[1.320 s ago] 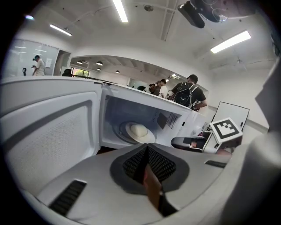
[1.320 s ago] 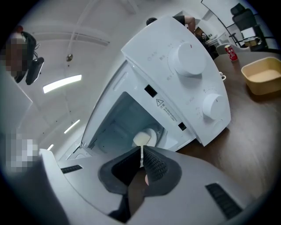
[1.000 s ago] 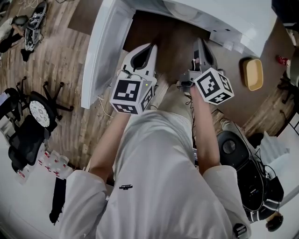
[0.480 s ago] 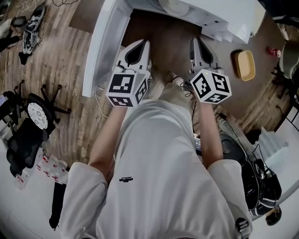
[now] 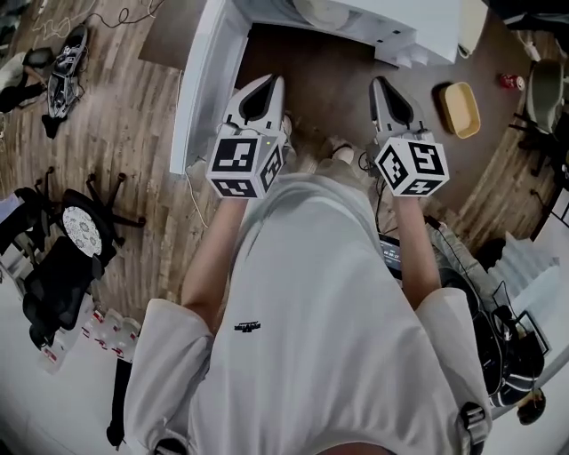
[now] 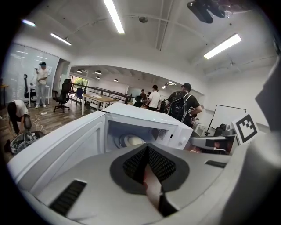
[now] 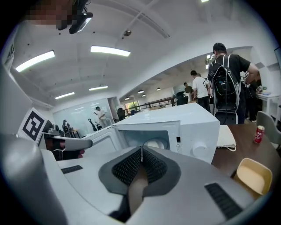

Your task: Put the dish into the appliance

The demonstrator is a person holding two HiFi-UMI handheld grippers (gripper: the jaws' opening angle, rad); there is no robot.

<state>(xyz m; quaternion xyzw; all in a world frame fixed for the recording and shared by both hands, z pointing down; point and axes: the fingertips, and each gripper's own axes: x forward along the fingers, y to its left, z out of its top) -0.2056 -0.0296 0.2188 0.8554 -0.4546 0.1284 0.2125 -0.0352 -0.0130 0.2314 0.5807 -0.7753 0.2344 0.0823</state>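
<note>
The white microwave (image 5: 418,27) stands on a brown table (image 5: 338,67) with its door (image 5: 200,80) swung open to the left. A pale round dish (image 6: 131,140) lies inside the cavity, also seen in the right gripper view as the dish (image 7: 154,143). My left gripper (image 5: 269,82) is held in front of the opening, shut with nothing between its pads (image 6: 147,149). My right gripper (image 5: 380,83) is level with it on the right, apart from the microwave. It too is shut and empty (image 7: 141,148).
A yellow tray (image 5: 460,108) lies on the table right of the microwave, with a red can (image 7: 259,134) and a white cloth (image 7: 226,137) beyond it. People stand behind the microwave. Office chairs (image 5: 71,240) and bags crowd the wooden floor on the left.
Both grippers have risen and drawn back a little from the microwave opening. The right gripper has rolled, its marker cube now turned. Neither has taken hold of anything.
</note>
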